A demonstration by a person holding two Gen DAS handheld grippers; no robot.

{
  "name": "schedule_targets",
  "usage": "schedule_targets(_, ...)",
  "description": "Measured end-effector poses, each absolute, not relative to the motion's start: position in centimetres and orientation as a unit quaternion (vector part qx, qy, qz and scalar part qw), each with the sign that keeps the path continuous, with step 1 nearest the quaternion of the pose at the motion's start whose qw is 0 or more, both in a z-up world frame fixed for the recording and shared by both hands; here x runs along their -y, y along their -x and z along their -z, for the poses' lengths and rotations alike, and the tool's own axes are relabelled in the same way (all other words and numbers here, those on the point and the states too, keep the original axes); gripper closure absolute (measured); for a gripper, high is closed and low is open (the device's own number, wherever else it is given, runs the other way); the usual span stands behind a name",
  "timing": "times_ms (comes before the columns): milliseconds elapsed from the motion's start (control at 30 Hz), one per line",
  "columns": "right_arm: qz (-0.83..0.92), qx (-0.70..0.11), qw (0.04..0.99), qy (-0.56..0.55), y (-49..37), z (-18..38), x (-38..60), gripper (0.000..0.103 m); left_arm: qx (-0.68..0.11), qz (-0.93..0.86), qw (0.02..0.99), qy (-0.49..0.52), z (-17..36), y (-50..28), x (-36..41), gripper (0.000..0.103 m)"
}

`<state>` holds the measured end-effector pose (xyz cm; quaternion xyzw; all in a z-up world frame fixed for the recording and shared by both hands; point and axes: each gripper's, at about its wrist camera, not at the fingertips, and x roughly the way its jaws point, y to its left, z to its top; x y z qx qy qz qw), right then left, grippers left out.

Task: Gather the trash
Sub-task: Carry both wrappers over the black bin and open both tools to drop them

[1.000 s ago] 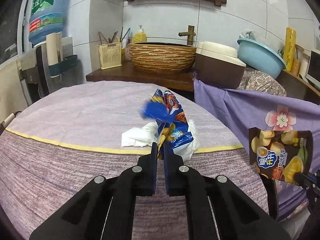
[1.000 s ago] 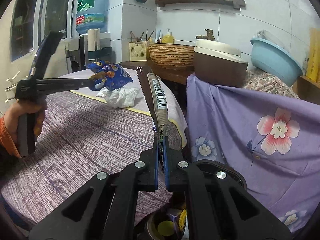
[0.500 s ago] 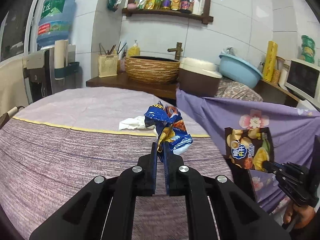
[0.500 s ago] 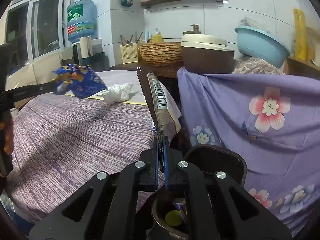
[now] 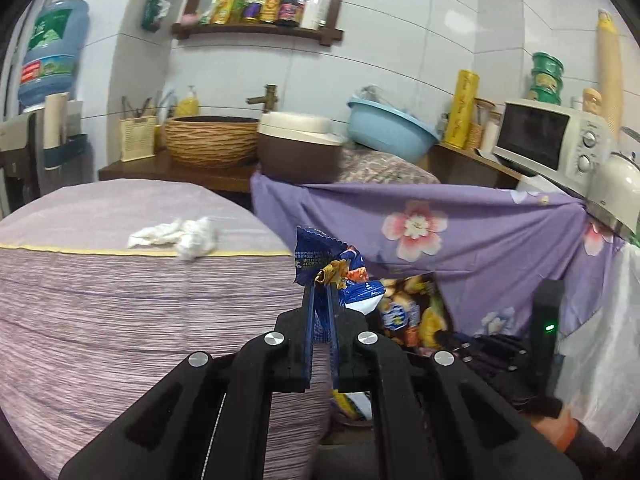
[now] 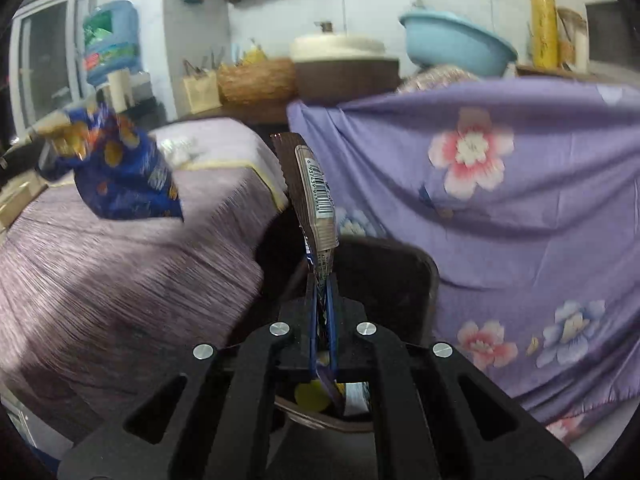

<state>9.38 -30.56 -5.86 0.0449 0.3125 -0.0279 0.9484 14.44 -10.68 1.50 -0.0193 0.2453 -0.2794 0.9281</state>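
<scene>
L gripper (image 5: 320,300) clamped on a crumpled blue snack bag (image 5: 340,272), jaws nearly together w/ the foil pinched between. Bag is in the air, past the edge of the table (image 5: 120,300), in front of the purple flowered cloth (image 5: 480,248). In the R wrist view the same blue bag (image 6: 120,172) shows at upper left, blurred, above the striped tablecloth.

R gripper (image 6: 322,292) clamped on a brown snack wrapper (image 6: 316,188), barcode side facing the cam, wrapper standing up and tilted slightly left. Jaws all but shut on its lower end. Directly below/behind it: dark trash bin (image 6: 400,276), open top, w/ some stuff inside (yellow round thing, white/blue scraps visible under the fingers). Wrapper is above the bin, not in it.

From the L wrist view the R gripper (image 5: 452,338) sits low right, partly hidden behind the L gripper body, a hand (image 5: 568,428) w/ orange cuff on its handle, green LED lit. The wrapper it holds (image 5: 412,312) shows its front side there, just right of the blue bag.

Still on the table: wad of white tissue (image 5: 180,236), near the yellow stripe, well apart from both grippers.

Bkgd: wicker-look basin (image 5: 212,140), brown/cream cooker (image 5: 298,148), blue plastic bowl (image 5: 390,130), microwave (image 5: 552,140), water jug (image 5: 50,52) at left. Shelf w/ bottles (image 5: 260,12) up top.
</scene>
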Motion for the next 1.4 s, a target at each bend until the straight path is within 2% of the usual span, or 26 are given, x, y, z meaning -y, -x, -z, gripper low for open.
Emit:
schedule_targets(400,0.069,-0.396,0.912,-0.081,-12.3,14.1,34.9,0.095,-0.300,0.314,0.901,-0.016,3.6,-15.7,18.0,0.096)
schedule_targets(500,0.078,-0.410,0.904,-0.088,-12.5,15.6,35.3,0.068,-0.318,0.311,0.895,-0.028,5.2,-16.2,19.1,0.096)
schedule_targets(533,0.082,-0.412,0.903,-0.090,-12.4,15.9,35.4,0.053,-0.323,0.311,0.893,-0.031,5.7,-16.4,19.4,0.096)
schedule_targets(567,0.084,-0.410,0.904,-0.090,-12.2,16.0,35.5,0.049,-0.328,0.310,0.892,-0.034,6.1,-16.5,19.7,0.096)
schedule_targets(700,0.088,-0.402,0.907,-0.089,-11.8,15.7,35.9,0.048,-0.343,0.308,0.886,-0.045,7.5,-17.0,20.4,0.096)
schedule_targets(867,0.098,-0.391,0.911,-0.085,-10.5,14.5,36.4,0.038,-0.348,0.314,0.881,-0.061,8.2,-17.5,21.4,0.096)
schedule_targets(1400,0.150,-0.375,0.911,-0.082,-7.0,12.0,39.1,0.034,-0.378,0.324,0.860,-0.111,12.1,-18.9,26.2,0.096)
